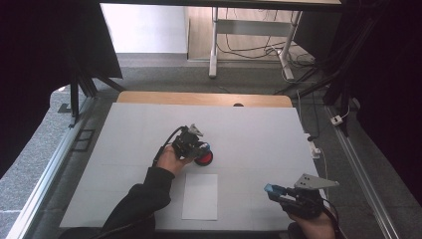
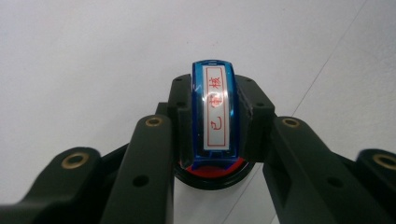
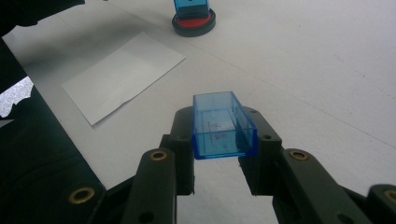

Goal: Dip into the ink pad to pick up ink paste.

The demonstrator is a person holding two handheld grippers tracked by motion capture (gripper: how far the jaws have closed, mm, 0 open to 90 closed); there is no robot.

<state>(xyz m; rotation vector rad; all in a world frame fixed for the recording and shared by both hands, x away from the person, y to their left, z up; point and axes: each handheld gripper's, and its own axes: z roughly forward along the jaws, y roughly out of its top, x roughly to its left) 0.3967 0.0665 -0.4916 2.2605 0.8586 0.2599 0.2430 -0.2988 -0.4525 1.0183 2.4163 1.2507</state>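
- From my remote seat I count two grippers, one per hand, over the white counter (image 1: 249,124).
- Far left of the work area in the high view: the left gripper (image 1: 199,148), held by one hand (image 1: 169,159) in a dark sleeve. Its fingers (image 2: 254,116) are clamped on a single blue stamp (image 2: 215,109).
- In the left gripper view that stamp shows one white label with red characters on top, framed in red. It stands on one round red ink pad (image 2: 212,171) with a black rim.
- The ink pad (image 1: 204,158) sits near the middle of the counter, just beyond the paper's far edge.
- One sheet of white paper (image 1: 200,196) lies flat on the counter nearer me, between the two grippers and apart from both.
- Far right, at the near edge: the right gripper (image 1: 274,191), its fingers (image 3: 264,135) closed on one clear blue cap (image 3: 222,125), an open box shape with faint red marks inside.
- The cap is held above the counter, well apart from the stamp and ink pad.
- In the right gripper view the paper (image 3: 123,74) lies to the left, and the pad (image 3: 194,22) with the stamp on it sits at the top.
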